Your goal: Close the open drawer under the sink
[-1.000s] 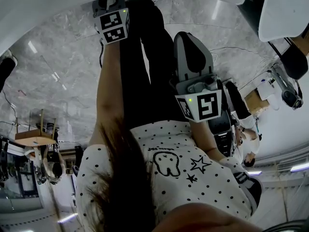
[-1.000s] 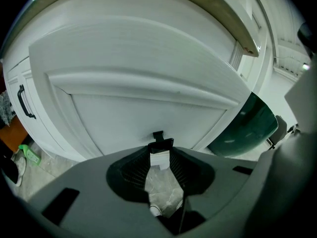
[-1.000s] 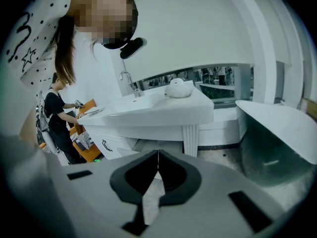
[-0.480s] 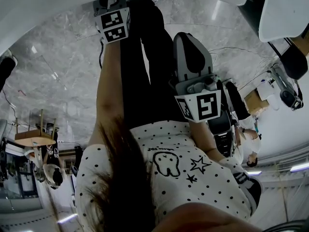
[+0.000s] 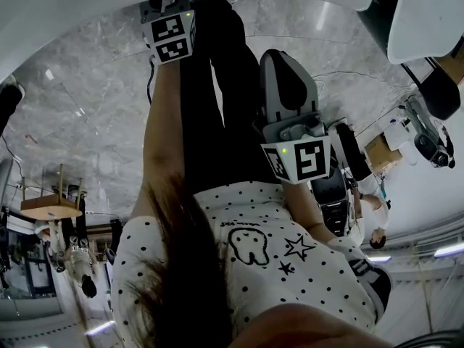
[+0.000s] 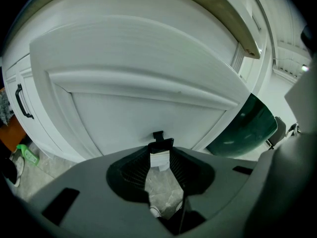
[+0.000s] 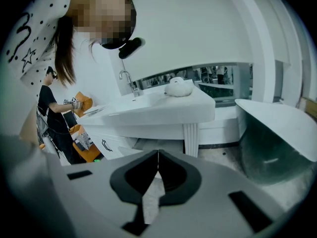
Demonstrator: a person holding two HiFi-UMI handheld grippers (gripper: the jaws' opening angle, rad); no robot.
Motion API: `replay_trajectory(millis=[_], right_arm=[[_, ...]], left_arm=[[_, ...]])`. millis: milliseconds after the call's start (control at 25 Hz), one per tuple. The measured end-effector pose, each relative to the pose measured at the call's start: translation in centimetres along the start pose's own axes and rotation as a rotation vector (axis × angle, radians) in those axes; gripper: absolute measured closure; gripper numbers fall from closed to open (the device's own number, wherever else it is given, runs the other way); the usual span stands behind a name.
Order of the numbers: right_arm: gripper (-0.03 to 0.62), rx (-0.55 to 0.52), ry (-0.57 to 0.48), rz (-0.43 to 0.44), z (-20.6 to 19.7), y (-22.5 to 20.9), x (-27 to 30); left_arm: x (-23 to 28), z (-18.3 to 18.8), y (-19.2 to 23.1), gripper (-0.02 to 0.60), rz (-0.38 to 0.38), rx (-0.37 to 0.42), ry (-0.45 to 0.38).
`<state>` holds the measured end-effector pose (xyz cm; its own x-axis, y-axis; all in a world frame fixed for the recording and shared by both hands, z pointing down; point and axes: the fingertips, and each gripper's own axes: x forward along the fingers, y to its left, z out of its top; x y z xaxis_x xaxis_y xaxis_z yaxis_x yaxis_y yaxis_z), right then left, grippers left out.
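- Left gripper: jaws clamped on the black handle of the white drawer.
- Drawer: its front stands directly ahead of the left gripper, below the counter edge.
- Right gripper: jaws pressed together, nothing between them, well apart from the sink counter and tap.

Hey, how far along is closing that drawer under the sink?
Done: nothing yet; the drawer front appears to stand proud of the neighbouring cabinet. In hand: the left gripper has its jaws apart at the black handle; whether they press it is unclear. The right gripper is shut and empty, held back. Left: push the drawer in.
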<state>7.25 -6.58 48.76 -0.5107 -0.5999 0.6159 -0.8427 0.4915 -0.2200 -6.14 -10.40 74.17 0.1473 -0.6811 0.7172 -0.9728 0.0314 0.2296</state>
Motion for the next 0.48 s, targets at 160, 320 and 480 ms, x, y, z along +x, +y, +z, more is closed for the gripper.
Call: replay_trajectory(millis=[160, 320, 480], right_arm=[[0.579, 0.001, 0.001, 0.002, -0.04, 0.12, 0.1], [0.579, 0.001, 0.0, 0.004, -0.07, 0.16, 0.05], [0.579, 0.0, 0.004, 0.004, -0.12, 0.09, 0.03]], left_arm=[[0.08, 0.08, 0.06, 0.463, -0.003, 0.0, -0.002], [0.22, 0.34, 0.08, 0.463, -0.002, 0.001, -0.008], [0.48, 0.71, 0.06, 0.463, -0.002, 0.004, -0.012]])
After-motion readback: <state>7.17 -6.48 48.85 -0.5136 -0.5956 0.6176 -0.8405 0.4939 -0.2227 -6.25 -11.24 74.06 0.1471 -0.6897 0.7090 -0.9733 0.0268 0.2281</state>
